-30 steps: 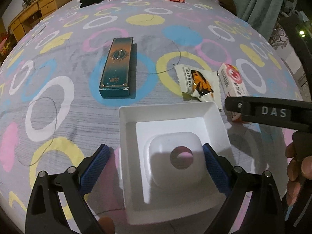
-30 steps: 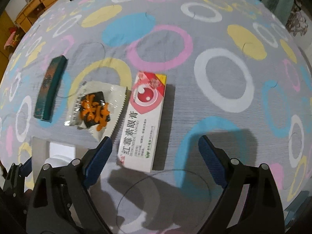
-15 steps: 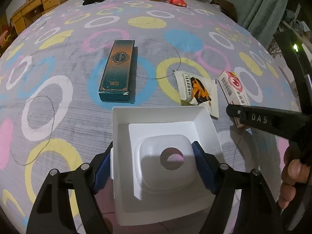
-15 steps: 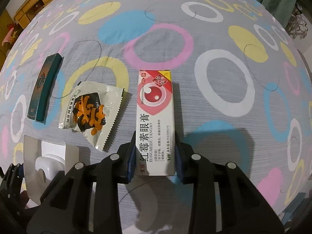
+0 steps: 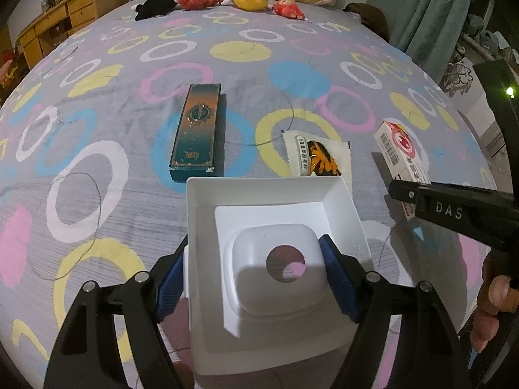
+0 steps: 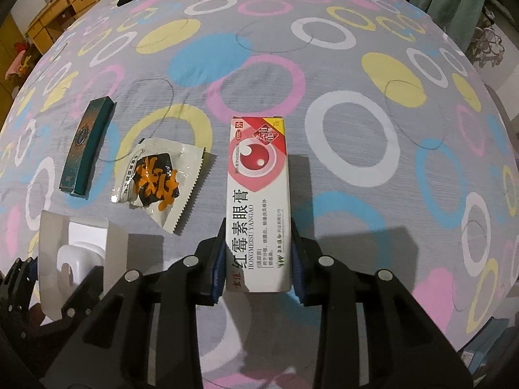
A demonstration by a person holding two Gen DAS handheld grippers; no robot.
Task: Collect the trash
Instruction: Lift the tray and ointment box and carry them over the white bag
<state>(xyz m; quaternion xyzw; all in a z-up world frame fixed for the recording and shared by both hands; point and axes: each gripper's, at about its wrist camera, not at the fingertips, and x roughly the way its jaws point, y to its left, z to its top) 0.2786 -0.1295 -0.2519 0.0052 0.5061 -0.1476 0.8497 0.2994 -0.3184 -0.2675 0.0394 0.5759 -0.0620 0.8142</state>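
While the left gripper [image 5: 253, 278] looks down at the bed [image 5: 97, 129], its blue fingers [image 5: 335, 278] squeeze a white tray [image 5: 201, 227] from both sides. Only a raised white lump with a round hole sits in the tray. A green box [image 5: 196, 133] and a torn wrapper [image 5: 316, 159] lie behind it.

From the right gripper [image 6: 258, 256], the fingers pinch a red and white medicine box [image 6: 258, 194], held just above the bed. Its near end is hidden.

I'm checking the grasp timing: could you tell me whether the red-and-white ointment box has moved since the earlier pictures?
Yes. The ointment box has swung from tilted to straight, away from the snack wrapper, clamped in the right gripper.
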